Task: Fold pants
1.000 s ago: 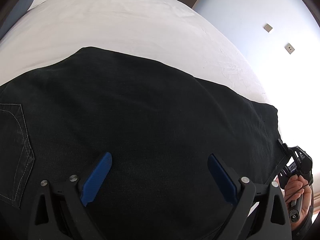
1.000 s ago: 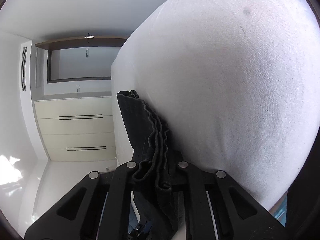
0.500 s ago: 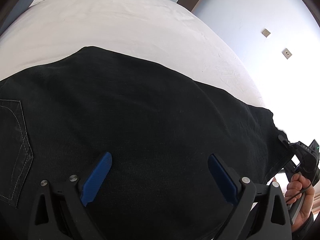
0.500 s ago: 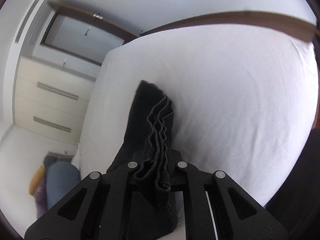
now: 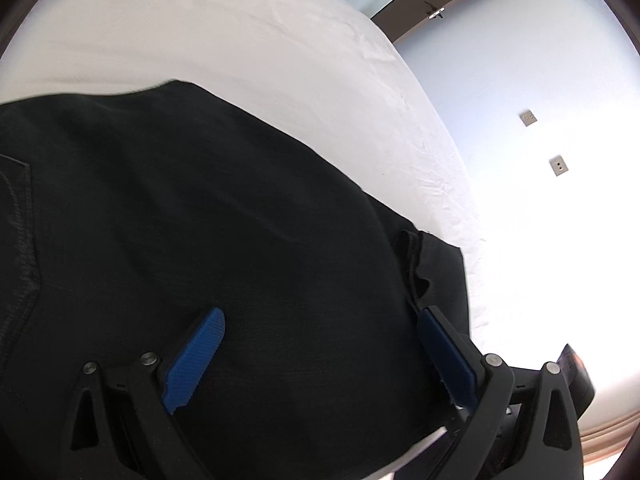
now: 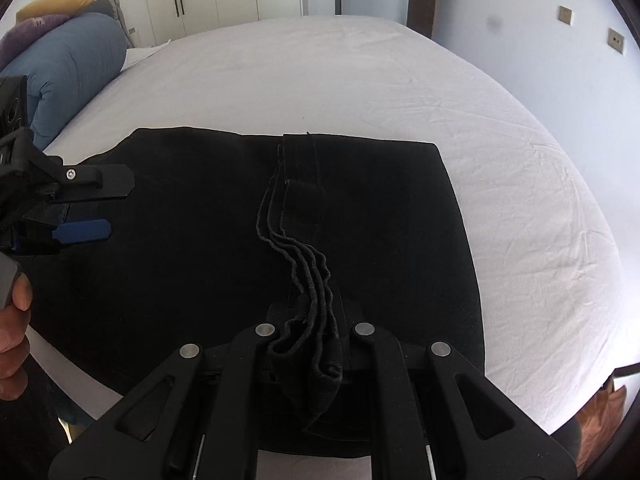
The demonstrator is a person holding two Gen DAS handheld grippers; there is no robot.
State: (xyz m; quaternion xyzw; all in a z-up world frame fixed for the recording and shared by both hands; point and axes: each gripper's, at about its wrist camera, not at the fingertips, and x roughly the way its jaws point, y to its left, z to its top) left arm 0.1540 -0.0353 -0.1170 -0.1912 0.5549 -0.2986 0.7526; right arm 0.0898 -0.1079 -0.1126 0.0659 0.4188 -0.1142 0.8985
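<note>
The right gripper (image 6: 308, 344), pinching the bunched cuffs (image 6: 304, 280), has swung them over the black pants (image 6: 200, 248), starting the fold, while the left gripper (image 5: 320, 356) hovers spread.

Right claw (image 6: 310, 344) pads buried in pants (image 6: 200, 240) hems

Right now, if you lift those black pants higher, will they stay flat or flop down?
Probably flop: the pants already sag in soft ripples where the right tool pinches the hems. They look thick, so likely a bit heavy, and shouldn't slip easily.
</note>
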